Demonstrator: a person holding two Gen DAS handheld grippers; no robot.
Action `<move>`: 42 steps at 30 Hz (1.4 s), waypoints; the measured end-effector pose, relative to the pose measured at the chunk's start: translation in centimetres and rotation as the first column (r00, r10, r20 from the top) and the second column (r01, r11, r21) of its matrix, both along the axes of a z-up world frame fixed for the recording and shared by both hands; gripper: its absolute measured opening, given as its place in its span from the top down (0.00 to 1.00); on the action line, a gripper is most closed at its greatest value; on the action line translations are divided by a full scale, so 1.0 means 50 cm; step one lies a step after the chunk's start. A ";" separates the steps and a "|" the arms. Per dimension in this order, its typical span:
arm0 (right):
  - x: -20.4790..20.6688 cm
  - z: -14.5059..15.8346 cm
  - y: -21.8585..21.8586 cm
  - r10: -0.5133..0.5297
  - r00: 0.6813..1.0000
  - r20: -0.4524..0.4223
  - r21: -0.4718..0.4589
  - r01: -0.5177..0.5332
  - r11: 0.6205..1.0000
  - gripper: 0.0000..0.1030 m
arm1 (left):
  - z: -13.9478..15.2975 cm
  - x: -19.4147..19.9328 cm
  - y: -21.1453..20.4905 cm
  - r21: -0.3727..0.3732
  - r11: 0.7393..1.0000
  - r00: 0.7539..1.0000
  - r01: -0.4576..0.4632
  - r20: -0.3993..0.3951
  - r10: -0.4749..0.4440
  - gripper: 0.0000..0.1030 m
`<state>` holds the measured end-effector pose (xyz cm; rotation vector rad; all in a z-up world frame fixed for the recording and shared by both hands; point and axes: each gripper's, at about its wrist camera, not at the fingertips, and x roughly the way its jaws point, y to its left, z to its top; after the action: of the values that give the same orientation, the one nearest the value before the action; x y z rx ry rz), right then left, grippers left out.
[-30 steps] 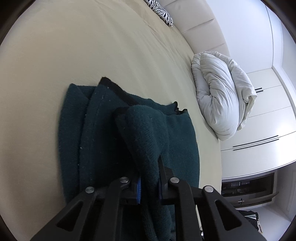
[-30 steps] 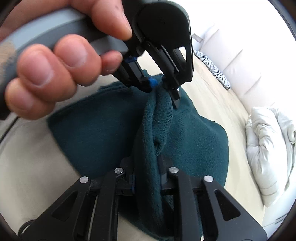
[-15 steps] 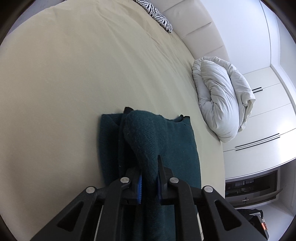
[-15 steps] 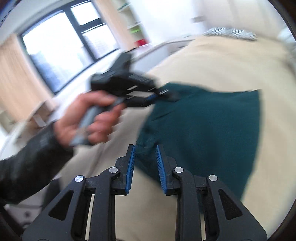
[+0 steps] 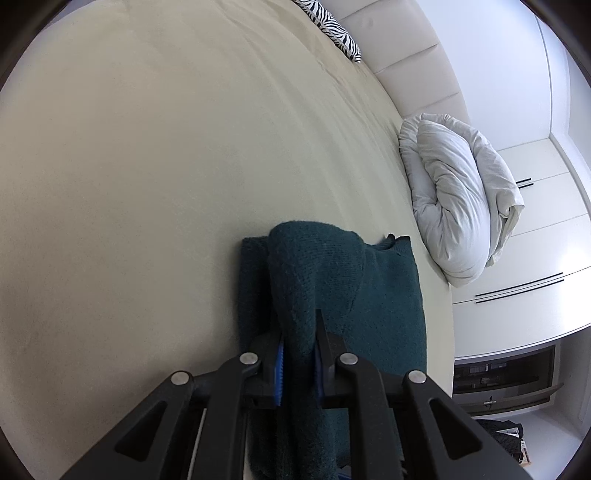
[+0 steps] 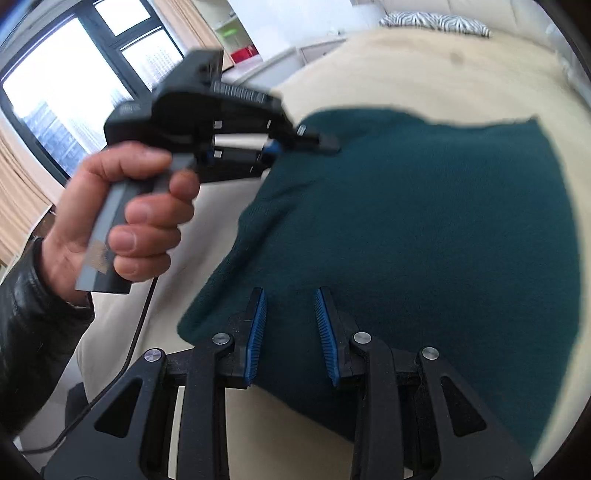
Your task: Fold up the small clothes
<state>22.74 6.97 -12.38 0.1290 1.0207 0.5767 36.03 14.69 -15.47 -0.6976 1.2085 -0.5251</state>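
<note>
- While the bed [image 5: 147, 184] fills most of the left view as before, more bare sheet shows than a second ago; the duvet [image 5: 458, 199] lies at its far right edge, the zebra pillow [image 5: 332, 26] at the head.
- Sweater [image 6: 424, 229], dark green: lies on the bed, folded narrower in the left view than a second ago; in the right view it spreads flat, no longer bunched up between the two grippers.
- Left gripper [image 5: 298, 354]: clamped on a raised fold of sweater, as it was earlier; seen from the right view [image 6: 325, 142] at the sweater's far-left edge, held in the left hand [image 6: 122, 218].
- Right gripper [image 6: 290, 332]: jaws apart and opening, nothing pinched; a second ago they gripped the fold. Sweater lies beneath them.
</note>
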 end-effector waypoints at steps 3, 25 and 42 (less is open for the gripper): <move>-0.019 -0.002 0.009 -0.017 1.000 0.016 -0.002 0.017 1.000 0.73 | 0.015 -0.032 0.025 0.040 0.997 0.997 -0.073 0.038 0.072 0.78; -0.102 -0.005 -0.305 -0.111 0.971 -0.211 0.375 0.185 0.908 0.76 | 0.060 -0.177 -0.066 0.499 0.862 0.946 -0.091 0.315 -0.082 0.53; 0.216 0.009 -0.447 -0.264 0.899 -0.349 0.516 0.420 0.747 0.75 | 0.060 -0.105 -0.209 0.592 0.803 0.938 -0.064 0.309 -0.154 0.50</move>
<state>33.52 -15.40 -11.92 0.9491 1.0045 0.5198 30.80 4.22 -12.46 -0.0245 0.9769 -0.2588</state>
